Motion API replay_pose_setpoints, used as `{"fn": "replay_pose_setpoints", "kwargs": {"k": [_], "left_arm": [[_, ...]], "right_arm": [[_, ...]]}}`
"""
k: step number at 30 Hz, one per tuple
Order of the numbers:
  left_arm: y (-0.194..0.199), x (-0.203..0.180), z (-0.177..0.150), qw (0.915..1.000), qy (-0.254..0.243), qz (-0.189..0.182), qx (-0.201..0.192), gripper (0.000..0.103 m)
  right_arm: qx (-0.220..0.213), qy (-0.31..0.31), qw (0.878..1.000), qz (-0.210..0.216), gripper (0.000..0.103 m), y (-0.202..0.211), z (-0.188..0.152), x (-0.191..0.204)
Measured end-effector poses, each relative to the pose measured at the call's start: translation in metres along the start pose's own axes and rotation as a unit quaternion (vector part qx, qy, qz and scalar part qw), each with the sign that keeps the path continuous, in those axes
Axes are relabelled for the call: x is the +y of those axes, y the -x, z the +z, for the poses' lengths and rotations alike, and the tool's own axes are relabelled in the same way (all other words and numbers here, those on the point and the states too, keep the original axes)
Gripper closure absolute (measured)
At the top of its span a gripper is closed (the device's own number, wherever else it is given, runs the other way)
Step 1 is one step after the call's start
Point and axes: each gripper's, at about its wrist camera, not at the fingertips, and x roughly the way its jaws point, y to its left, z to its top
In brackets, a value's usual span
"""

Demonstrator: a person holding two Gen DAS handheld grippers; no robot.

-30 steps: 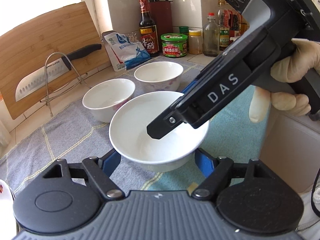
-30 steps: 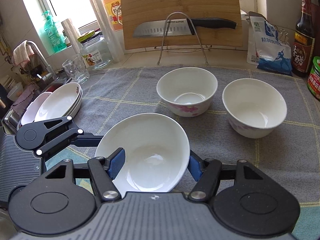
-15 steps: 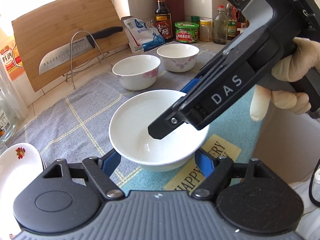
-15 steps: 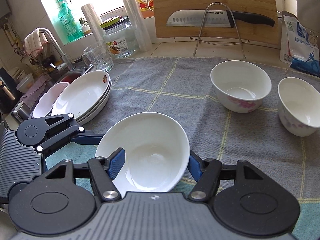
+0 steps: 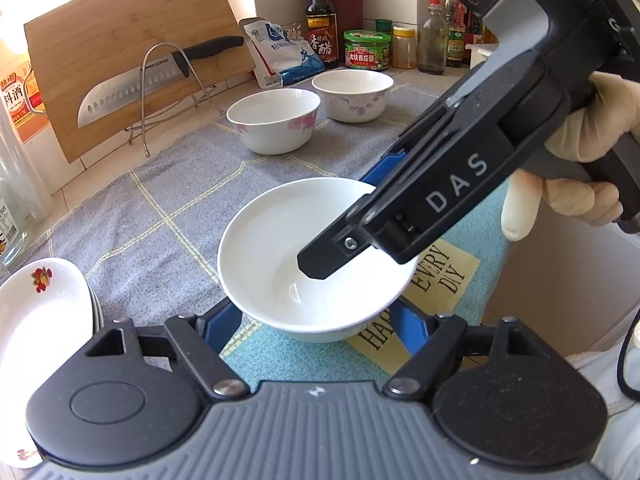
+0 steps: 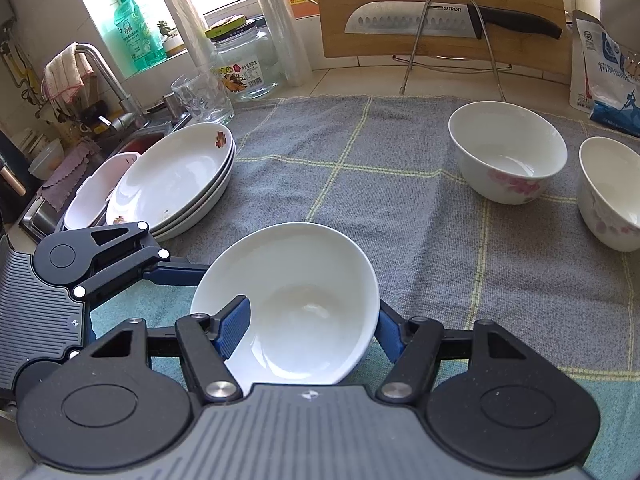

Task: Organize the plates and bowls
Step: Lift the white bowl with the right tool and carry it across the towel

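Observation:
A plain white bowl (image 5: 280,248) hangs over the front of the grey checked cloth (image 6: 360,168), held by both grippers. My left gripper (image 5: 316,324) is shut on it, its blue pads (image 5: 224,324) flanking the lower wall. My right gripper (image 6: 312,328) is shut on the same bowl (image 6: 304,280), one pad (image 6: 236,320) inside and the other outside the wall. In the left wrist view the right gripper (image 5: 352,216) reaches in from the right, held by a gloved hand (image 5: 592,120). Two flowered bowls (image 6: 506,152) (image 6: 612,192) stand at the right. A stack of plates (image 6: 172,180) lies at the left.
A pale pink dish (image 6: 96,188) lies by the sink and faucet (image 6: 108,76). A glass (image 6: 204,96) and a jar (image 6: 244,64) stand behind the plates. A knife on a wire rack (image 6: 448,20) leans on a cutting board; bottles and jars (image 5: 366,50) line the back.
Both grippers carried the white bowl leftward across the cloth, away from the two flowered bowls. The plate stack has come into view at the left. Neither grip changed.

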Motion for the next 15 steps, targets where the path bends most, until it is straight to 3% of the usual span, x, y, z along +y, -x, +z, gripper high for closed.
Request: {"fn": "replay_pose_setpoints", "kwargs": {"k": [15], "left_arm": [[-0.0012,-0.0022,0.0007,0.9999,0.003,-0.015,-0.001,0.023]], "right_arm": [[0.006,-0.001,1.0,-0.01,0.031,0.0032,-0.003,-0.0025]]}}
